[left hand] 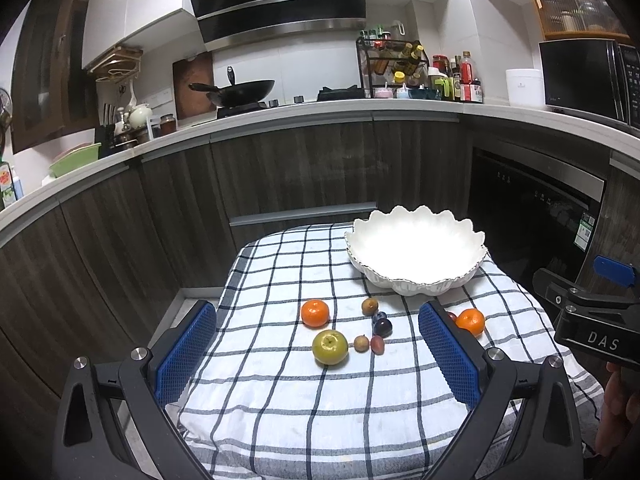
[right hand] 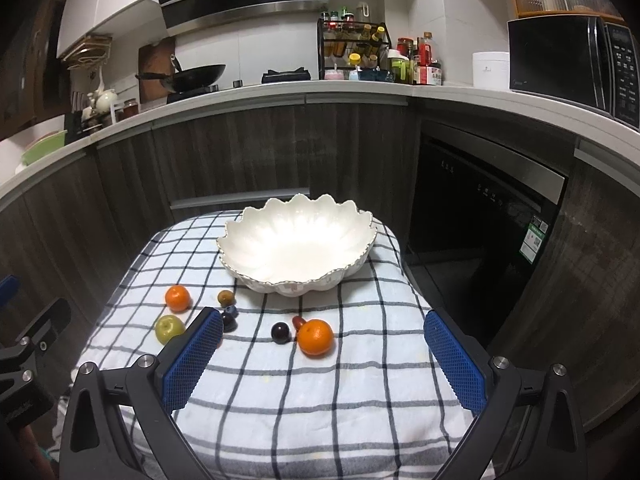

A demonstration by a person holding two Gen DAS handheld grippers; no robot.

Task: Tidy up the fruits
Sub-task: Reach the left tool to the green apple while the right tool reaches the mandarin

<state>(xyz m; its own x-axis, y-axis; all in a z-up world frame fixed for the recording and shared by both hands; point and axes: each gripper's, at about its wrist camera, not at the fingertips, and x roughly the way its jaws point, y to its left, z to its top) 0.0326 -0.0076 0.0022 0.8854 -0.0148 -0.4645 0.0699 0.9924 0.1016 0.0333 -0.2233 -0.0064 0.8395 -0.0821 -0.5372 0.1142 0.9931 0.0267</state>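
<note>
Loose on a checked cloth [right hand: 280, 400] over the tabletop, two oranges [right hand: 315, 337], a green apple [left hand: 330, 347] and small dark fruits before an empty scalloped white bowl [right hand: 296, 240], presumably their destination; both left gripper [left hand: 316, 364] and right gripper [right hand: 324, 360] fingers spread wide, holding nothing.

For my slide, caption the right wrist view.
Open right gripper hovers over checked cloth, orange and dark plum ahead, empty white bowl beyond.

The bowl [right hand: 296, 248] sits on the cloth [right hand: 304, 400] behind the scattered fruits [right hand: 315, 337].
</note>
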